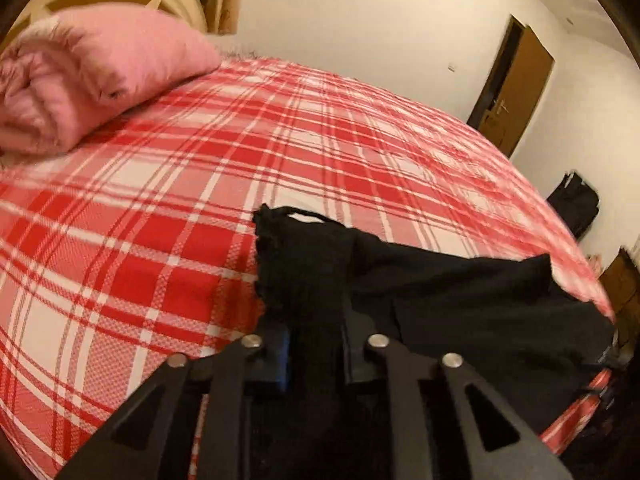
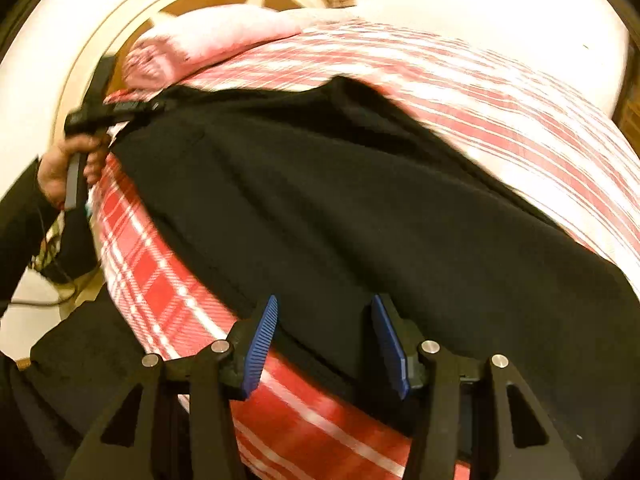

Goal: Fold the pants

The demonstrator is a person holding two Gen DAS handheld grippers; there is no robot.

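Black pants (image 2: 320, 208) spread across plaid bed (image 1: 160, 208). Left gripper (image 1: 316, 344) clamped on pants edge; right gripper (image 2: 324, 336) spread wide, straddling hem, gripping nothing. Risk: lopsided fold or bunching if lifted with only 1 corner held.

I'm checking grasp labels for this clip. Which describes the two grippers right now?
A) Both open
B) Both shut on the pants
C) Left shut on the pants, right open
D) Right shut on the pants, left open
C: the left gripper pinches the black pants, while the right gripper has its blue pads spread apart.
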